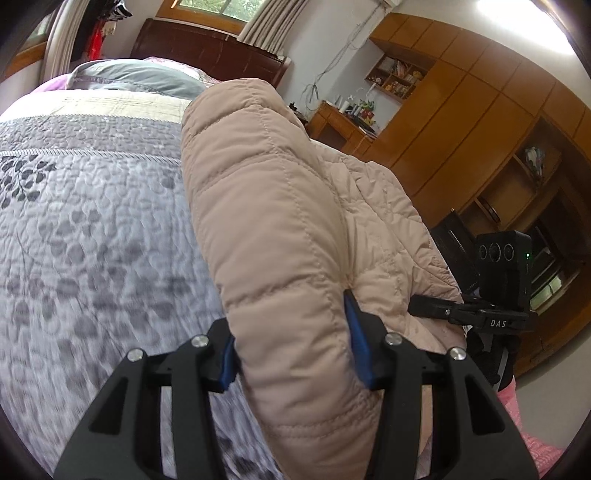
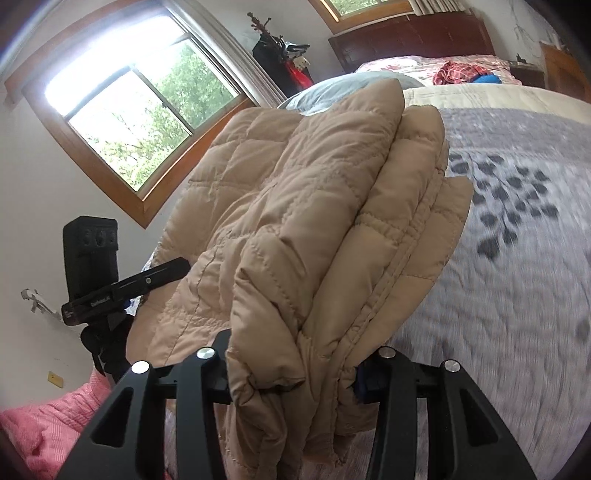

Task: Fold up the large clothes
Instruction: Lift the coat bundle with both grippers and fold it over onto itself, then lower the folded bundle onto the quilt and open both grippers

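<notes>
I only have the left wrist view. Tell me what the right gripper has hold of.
Observer: The right gripper is clamped on a bunched stack of several layers of the tan quilted coat, not one edge.
Operator: Say what lies on the bed past the coat on that side.
Observer: A red patterned cloth with something blue beside it lies near the headboard.
Operator: Report what is behind your left gripper from there.
Observer: The left gripper is also shut on the coat; the right view shows a large wood-framed window behind it.
</notes>
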`<state>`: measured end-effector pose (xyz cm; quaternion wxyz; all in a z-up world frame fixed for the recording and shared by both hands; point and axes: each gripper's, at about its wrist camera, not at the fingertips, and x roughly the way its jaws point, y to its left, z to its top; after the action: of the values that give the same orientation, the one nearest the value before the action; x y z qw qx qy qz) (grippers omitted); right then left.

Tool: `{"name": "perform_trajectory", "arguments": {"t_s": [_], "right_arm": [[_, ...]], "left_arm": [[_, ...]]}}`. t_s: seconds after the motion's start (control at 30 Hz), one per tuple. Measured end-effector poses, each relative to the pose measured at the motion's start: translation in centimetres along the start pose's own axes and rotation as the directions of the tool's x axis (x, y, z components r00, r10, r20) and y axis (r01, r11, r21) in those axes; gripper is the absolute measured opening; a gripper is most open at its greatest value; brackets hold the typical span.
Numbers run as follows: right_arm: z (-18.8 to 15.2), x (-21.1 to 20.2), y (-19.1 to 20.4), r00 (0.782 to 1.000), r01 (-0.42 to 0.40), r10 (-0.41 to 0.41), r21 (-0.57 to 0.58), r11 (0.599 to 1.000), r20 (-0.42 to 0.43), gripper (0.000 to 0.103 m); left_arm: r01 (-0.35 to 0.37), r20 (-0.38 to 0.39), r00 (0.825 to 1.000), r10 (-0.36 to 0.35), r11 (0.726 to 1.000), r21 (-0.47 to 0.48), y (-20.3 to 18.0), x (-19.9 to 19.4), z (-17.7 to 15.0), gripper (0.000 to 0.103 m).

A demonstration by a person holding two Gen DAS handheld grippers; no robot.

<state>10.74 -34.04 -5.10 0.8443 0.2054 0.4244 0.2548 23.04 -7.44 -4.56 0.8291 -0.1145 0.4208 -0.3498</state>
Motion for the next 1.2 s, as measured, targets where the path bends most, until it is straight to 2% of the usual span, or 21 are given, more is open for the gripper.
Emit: {"name": "perform_trajectory", "arguments": {"t_s": [0.3, 0.43, 0.53, 0.63, 0.7, 0.87, 1.03, 1.13, 1.2], "right_arm": [[7.5, 7.3, -1.8, 0.999, 0.006, -0.007, -0.02, 1.0, -0.039, 0.045], [8.8, 10.5, -3.4, 0.997, -0.02, 0.021, 0.019, 1.0, -0.071, 0.045], [8.4, 11.7, -5.3, 0.994, -0.063, 0.068, 0.065, 0.996, -0.081, 0.048], [7.8, 11.6, -6.3, 0.992, -0.086, 0.094, 0.099, 0.991, -0.085, 0.057], [7.5, 11.2, -6.8, 0.992, -0.081, 0.091, 0.121, 0.989, -0.086, 0.068], [5.9, 7.7, -6.8, 0.996, -0.067, 0.076, 0.154, 0.986, -0.048, 0.077], [3.2, 5.4, -5.8, 0.998, -0.002, 0.009, 0.12, 0.993, -0.057, 0.078], [2.0, 5.2, -6.4, 0.997, 0.042, -0.034, 0.137, 0.99, -0.062, 0.077], [1.5, 5.7, -7.4, 0.996, 0.047, -0.034, 0.169, 0.984, -0.077, 0.077]], "left_arm": [[-0.009, 0.018, 1.0, 0.01, 0.995, -0.096, 7.5, 3.5, 5.5, 0.048], [-0.022, 0.003, 1.0, 0.022, 0.99, -0.142, 10.6, 5.2, 6.6, 0.048], [-0.003, -0.007, 1.0, 0.002, 0.983, -0.182, 12.2, 5.9, 6.1, 0.051], [0.011, -0.012, 1.0, -0.014, 0.98, -0.197, 12.6, 6.1, 5.7, 0.057], [-0.007, -0.02, 1.0, 0.003, 0.979, -0.205, 12.5, 5.7, 5.6, 0.065], [-0.047, -0.023, 0.999, 0.043, 0.976, -0.212, 12.0, 3.1, 4.1, 0.076], [-0.094, -0.03, 0.995, 0.09, 0.969, -0.229, 10.5, 0.8, 1.0, 0.079], [-0.129, -0.029, 0.992, 0.125, 0.968, -0.216, 9.8, 0.3, -0.5, 0.08], [-0.163, -0.026, 0.987, 0.161, 0.967, -0.197, 9.5, 0.4, -0.7, 0.083]]}}
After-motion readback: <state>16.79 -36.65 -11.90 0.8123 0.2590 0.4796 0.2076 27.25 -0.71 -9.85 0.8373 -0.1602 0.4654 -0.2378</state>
